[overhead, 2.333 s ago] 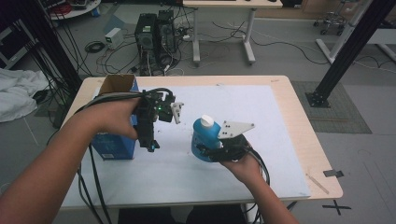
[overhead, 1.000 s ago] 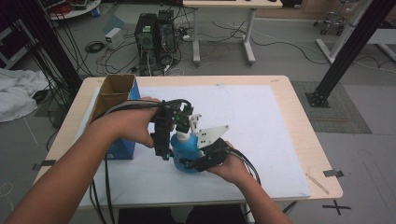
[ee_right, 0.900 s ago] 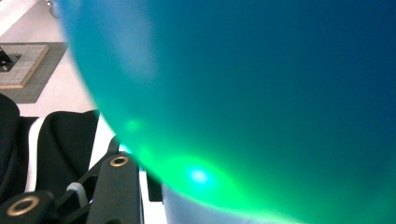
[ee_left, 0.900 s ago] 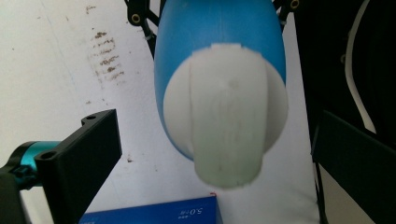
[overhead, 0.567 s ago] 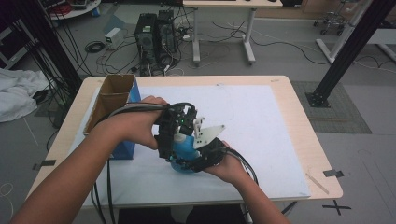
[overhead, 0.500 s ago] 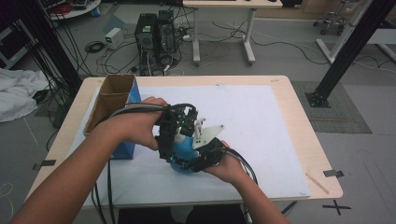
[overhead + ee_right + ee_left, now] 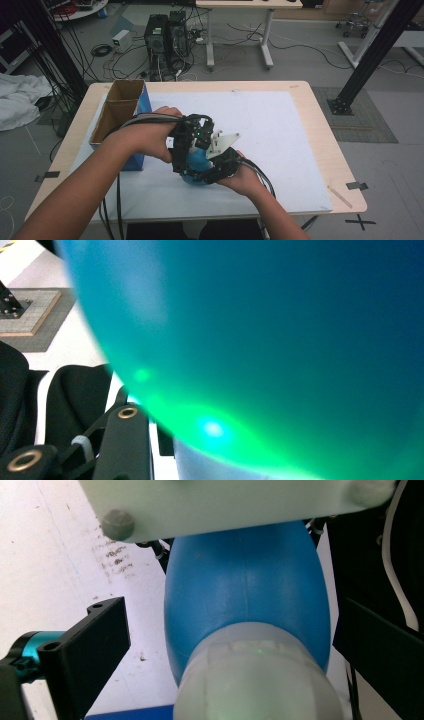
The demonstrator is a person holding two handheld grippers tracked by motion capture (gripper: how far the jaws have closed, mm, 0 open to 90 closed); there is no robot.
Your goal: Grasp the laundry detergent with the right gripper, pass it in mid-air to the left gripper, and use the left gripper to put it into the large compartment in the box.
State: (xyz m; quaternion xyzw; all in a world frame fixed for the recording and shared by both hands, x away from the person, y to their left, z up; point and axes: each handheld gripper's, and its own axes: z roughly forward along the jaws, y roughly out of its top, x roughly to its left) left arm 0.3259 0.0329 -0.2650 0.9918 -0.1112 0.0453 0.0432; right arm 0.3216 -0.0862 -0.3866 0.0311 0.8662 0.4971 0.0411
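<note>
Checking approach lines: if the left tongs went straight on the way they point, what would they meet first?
Most likely the blue bottle: its pale cap sits between the left tongs, jaws apart either side, though depth is unclear.

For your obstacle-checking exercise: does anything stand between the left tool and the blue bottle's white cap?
Nothing visible does. In the left gripper view the left tool has one jaw on each side of the blue bottle, whose white cap sits between them with open gaps. The right tool grips the bottle's body from below.
</note>
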